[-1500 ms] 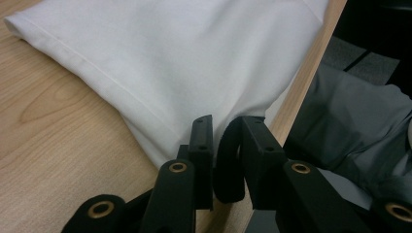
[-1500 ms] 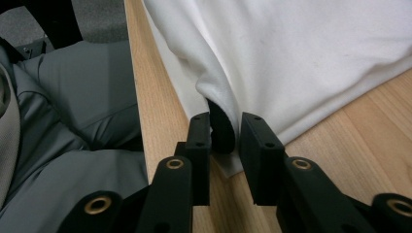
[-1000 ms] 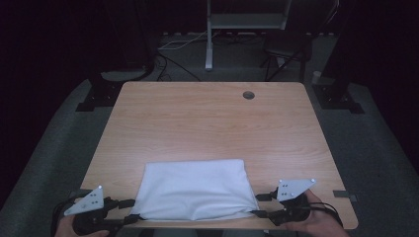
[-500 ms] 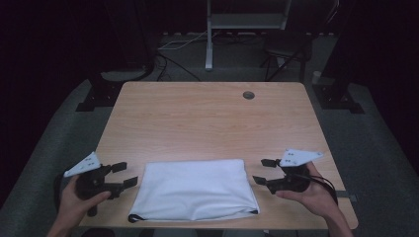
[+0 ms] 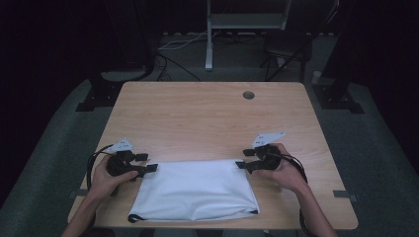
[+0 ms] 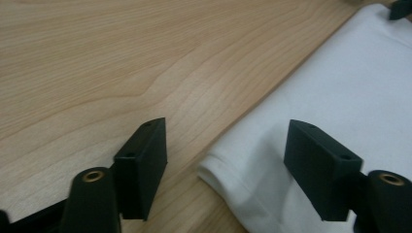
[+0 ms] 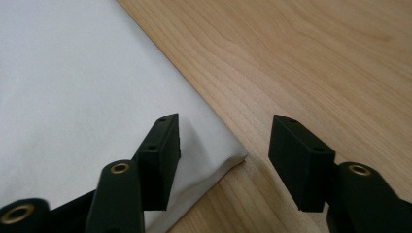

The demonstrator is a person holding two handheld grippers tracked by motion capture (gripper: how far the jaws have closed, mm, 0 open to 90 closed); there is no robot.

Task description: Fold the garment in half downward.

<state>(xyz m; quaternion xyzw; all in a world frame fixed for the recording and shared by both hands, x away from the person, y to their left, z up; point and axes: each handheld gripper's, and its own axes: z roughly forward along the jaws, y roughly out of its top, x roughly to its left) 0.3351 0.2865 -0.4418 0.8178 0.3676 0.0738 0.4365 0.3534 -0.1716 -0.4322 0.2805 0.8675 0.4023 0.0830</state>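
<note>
A folded white cloth (image 5: pixel 192 190) lies flat near the front edge of the wooden table (image 5: pixel 207 118). My left gripper (image 5: pixel 146 163) sits at the cloth's far left corner. In the left gripper view the open gripper (image 6: pixel 224 141) straddles that corner of the cloth (image 6: pixel 340 87); its jaws have just been closing and its pads do not touch the fabric. My right gripper (image 5: pixel 241 159) is at the far right corner. In the right gripper view the gripper (image 7: pixel 224 131) is open around the corner tip of the cloth (image 7: pixel 73 87), its jaws also just closing.
A round cable hole (image 5: pixel 248 95) is set in the table's far side. Beyond the table stand a white frame leg (image 5: pixel 209 44) and a dark chair (image 5: pixel 286 47) on the dim floor. Bare wood stretches between the cloth and the far edge.
Both grippers have moved away from the front edge along the cloth's sides to its far corners, and inward toward it. The cloth lies in the same place.
</note>
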